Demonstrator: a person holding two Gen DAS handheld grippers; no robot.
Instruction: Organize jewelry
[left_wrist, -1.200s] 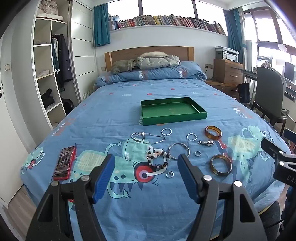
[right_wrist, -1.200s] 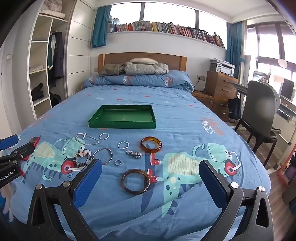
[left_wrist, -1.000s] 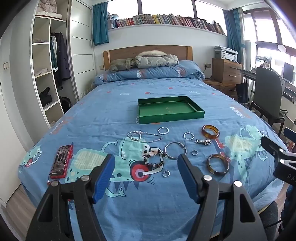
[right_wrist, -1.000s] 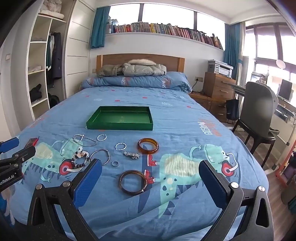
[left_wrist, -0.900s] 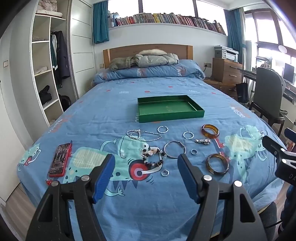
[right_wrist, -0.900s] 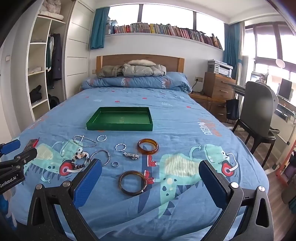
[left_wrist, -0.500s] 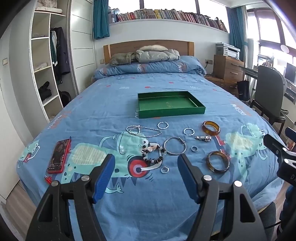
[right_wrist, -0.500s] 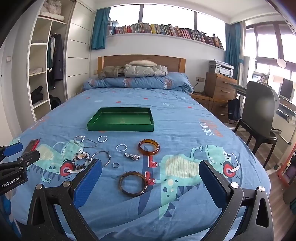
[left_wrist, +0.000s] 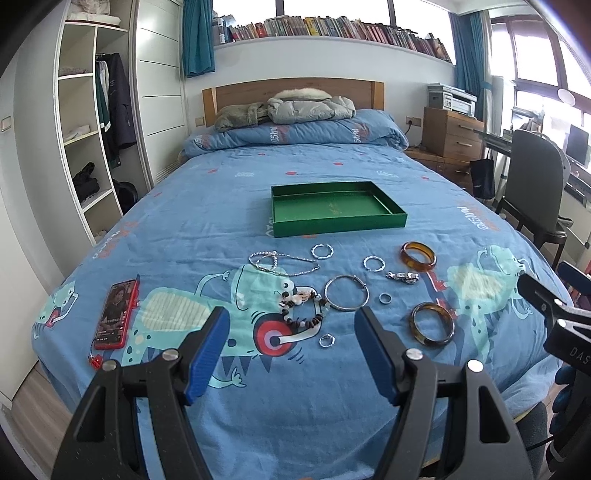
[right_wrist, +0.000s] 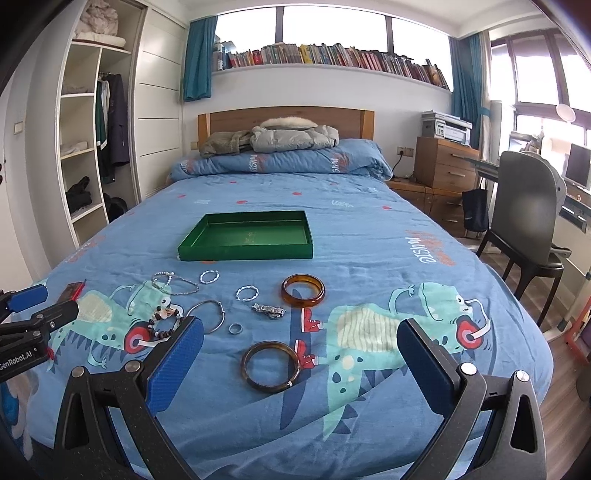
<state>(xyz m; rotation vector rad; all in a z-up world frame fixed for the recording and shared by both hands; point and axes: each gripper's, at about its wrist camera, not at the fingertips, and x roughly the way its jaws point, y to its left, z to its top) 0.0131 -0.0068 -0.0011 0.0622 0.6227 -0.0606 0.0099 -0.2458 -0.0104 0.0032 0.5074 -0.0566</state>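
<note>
Both tongs, left tongs (left_wrist: 291, 347) and right tongs (right_wrist: 299, 365), hang spread and empty above the bed (right_wrist: 369, 236). We judge the near amber bangle (right_wrist: 270, 365) rigid, glossy, probably slippery: pinch across its rim. Limp silver chain (left_wrist: 284, 261) and beaded bracelet (left_wrist: 304, 306) will sag; green tray (left_wrist: 338, 223) lies beyond, empty.

Open blue bedspread (right_wrist: 388, 236) lies right of the shallow green cardboard tray (right_wrist: 246, 254), a clear lane to its rim. The tray's inside is bare. Ahead of the tray, scattered jewellery crowds the way: the dark amber bangle (right_wrist: 270, 365) nearest, the lighter amber bangle (right_wrist: 303, 290) beyond, the beaded bracelet (left_wrist: 303, 306) just beside the large silver hoop (left_wrist: 346, 292). A red phone (left_wrist: 115, 314) lies well apart at the left edge.
</note>
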